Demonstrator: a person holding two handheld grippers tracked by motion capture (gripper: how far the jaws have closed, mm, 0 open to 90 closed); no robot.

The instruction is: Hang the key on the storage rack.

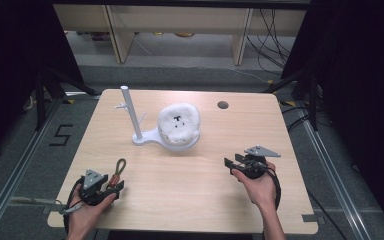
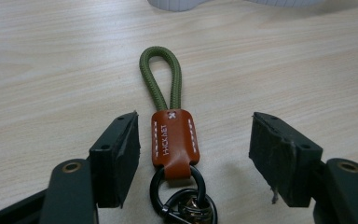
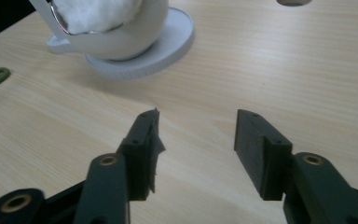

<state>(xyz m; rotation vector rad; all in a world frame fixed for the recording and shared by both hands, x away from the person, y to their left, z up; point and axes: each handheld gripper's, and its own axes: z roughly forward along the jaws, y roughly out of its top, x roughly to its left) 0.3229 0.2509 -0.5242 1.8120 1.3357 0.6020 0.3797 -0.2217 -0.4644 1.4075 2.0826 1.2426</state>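
the left gripper [image 2: 193, 154] stands wide open, its jaws flanking the keychain [image 2: 172, 140] without touching; the green cord loop points away beyond the fingertips, the ring back between them. the right gripper [image 3: 196, 149] is open and empty over bare table [image 3: 284, 70], the white stand [image 3: 121, 42] well ahead of its fingers.

On the table [image 1: 190, 185], the keychain [image 2: 171, 125] lies between the left gripper's [image 2: 193, 158] jaws, the stand [image 1: 167, 130] behind.
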